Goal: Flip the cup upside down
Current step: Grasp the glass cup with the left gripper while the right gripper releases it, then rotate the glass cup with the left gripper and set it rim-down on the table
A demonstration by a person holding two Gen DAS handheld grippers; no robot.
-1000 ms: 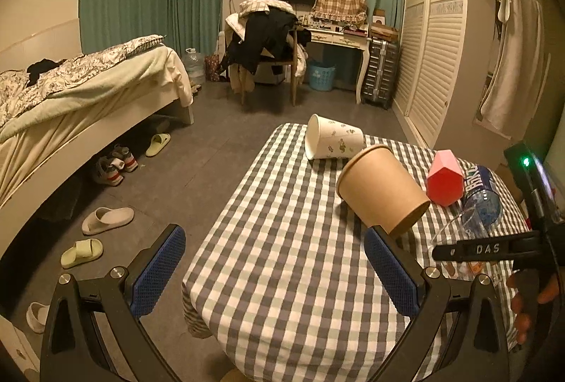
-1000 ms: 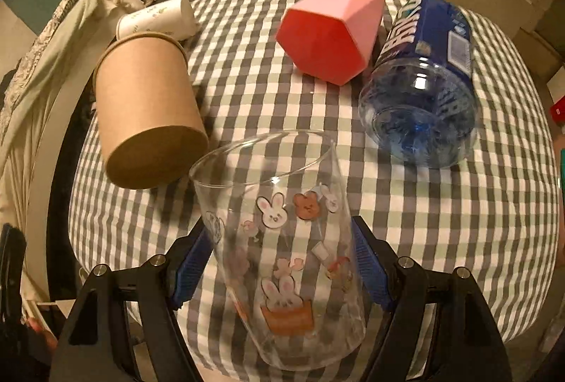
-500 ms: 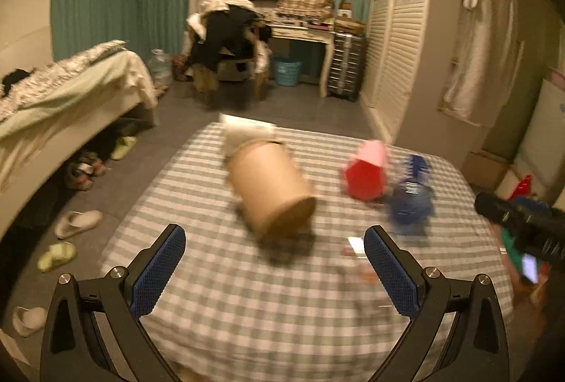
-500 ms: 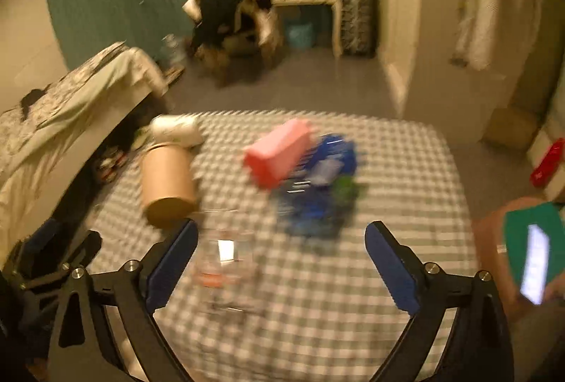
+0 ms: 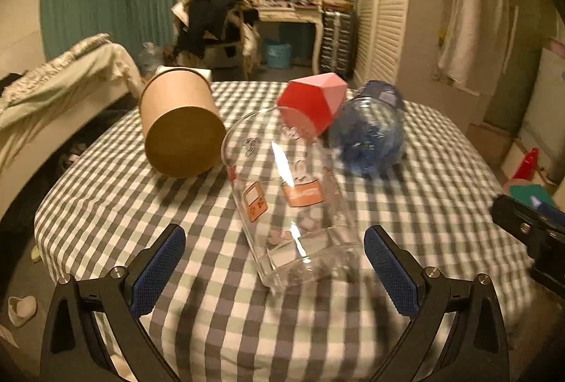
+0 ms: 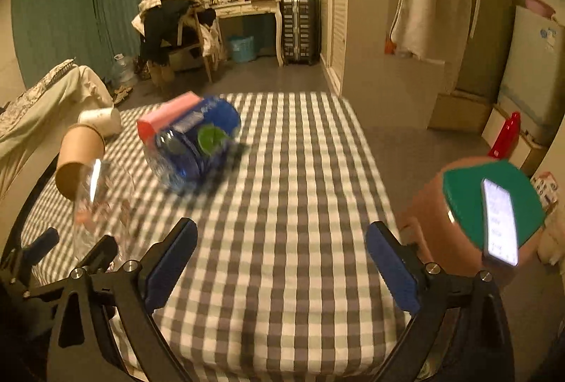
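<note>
A clear glass cup [image 5: 289,195] with cartoon stickers lies on its side on the checked tablecloth [image 5: 141,205], base toward me, mouth pointing away. My left gripper [image 5: 275,265] is open and wide, its blue pads to either side of the cup's base without touching it. In the right wrist view the cup [image 6: 102,202] shows blurred at the left. My right gripper [image 6: 280,265] is open and empty above the table's near right part, away from the cup.
A brown paper cup [image 5: 180,127], a red-pink faceted cup [image 5: 312,103] and a blue plastic bottle [image 5: 370,131] lie on their sides behind the glass. A white paper cup [image 6: 100,120] lies at the far left. A stool with a phone [image 6: 499,216] stands right of the table.
My right gripper has let go of the glass cup and moved off to the right. The cup now lies on its side. My left gripper has swung over to frame it.
</note>
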